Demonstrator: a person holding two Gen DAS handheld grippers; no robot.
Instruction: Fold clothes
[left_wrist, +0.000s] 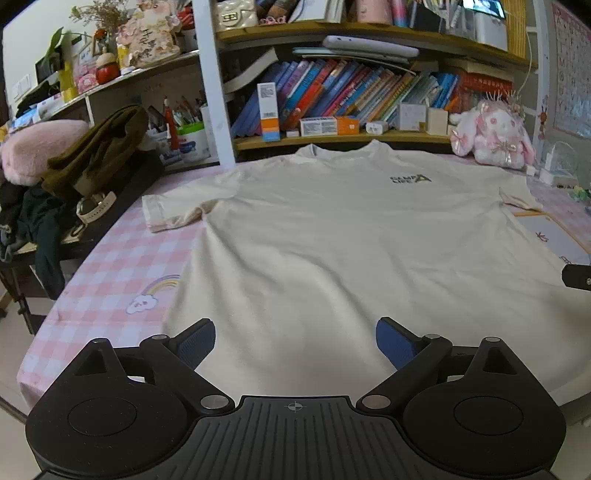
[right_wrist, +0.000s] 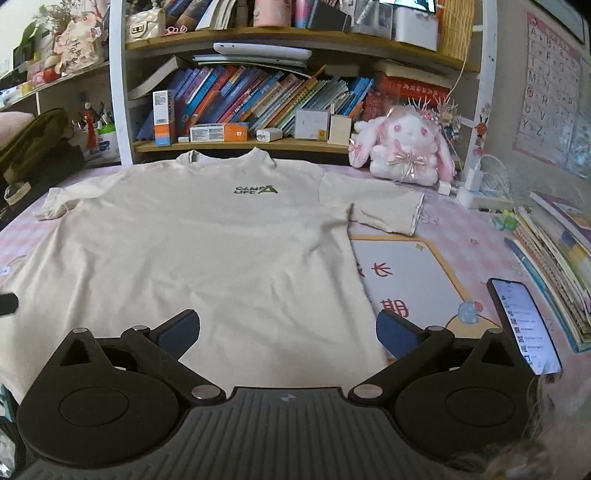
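Cream T-shirt (left_wrist: 332, 236) is spread flat, front up, on the pink checked tablecloth (left_wrist: 110, 258), collar at the far side by the bookshelf (right_wrist: 258, 144). Left gripper (left_wrist: 295, 345) and right gripper (right_wrist: 288, 332) both hover over the near hem, jaws wide apart, nothing pinched. Phone (right_wrist: 524, 325) lies on the right, plush bunny (right_wrist: 406, 151) far right.
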